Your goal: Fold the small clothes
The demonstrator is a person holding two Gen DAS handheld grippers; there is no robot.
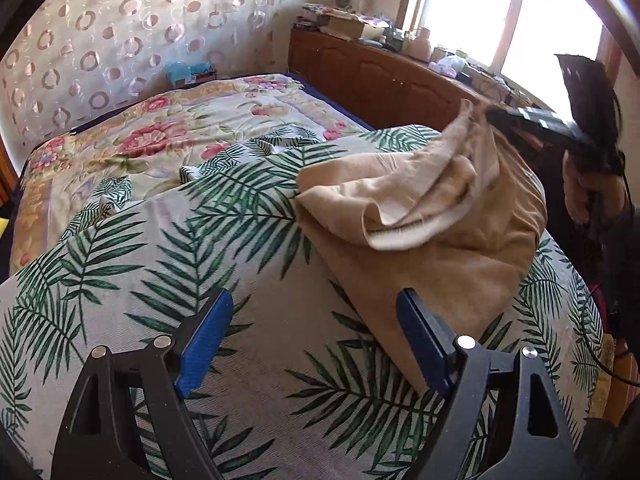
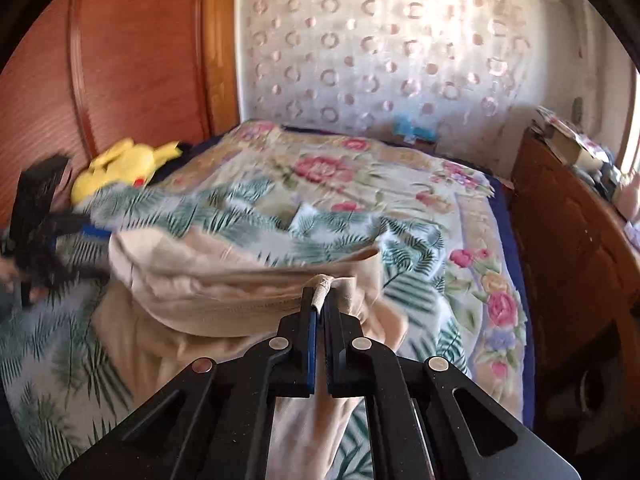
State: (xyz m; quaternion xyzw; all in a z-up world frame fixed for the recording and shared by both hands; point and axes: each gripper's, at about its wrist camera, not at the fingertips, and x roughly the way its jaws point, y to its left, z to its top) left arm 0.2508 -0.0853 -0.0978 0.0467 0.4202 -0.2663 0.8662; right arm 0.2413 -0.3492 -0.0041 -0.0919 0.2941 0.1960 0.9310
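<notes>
**Beige garment lifted by one corner over the palm-leaf cover**

Your left gripper sits closest, its blue pads spread wide with nothing between them, hovering over the palm-leaf sheet. Just beyond it lies the beige garment, crumpled on that sheet. Your right gripper is clamped tight on a bunched edge of the cloth, holding that edge up off the bed. Under the sheet spreads a floral quilt. A yellow plush toy rests by the wooden headboard, a cluttered wooden cabinet runs beneath the bright window, and a circle-patterned curtain covers the far wall.
</notes>
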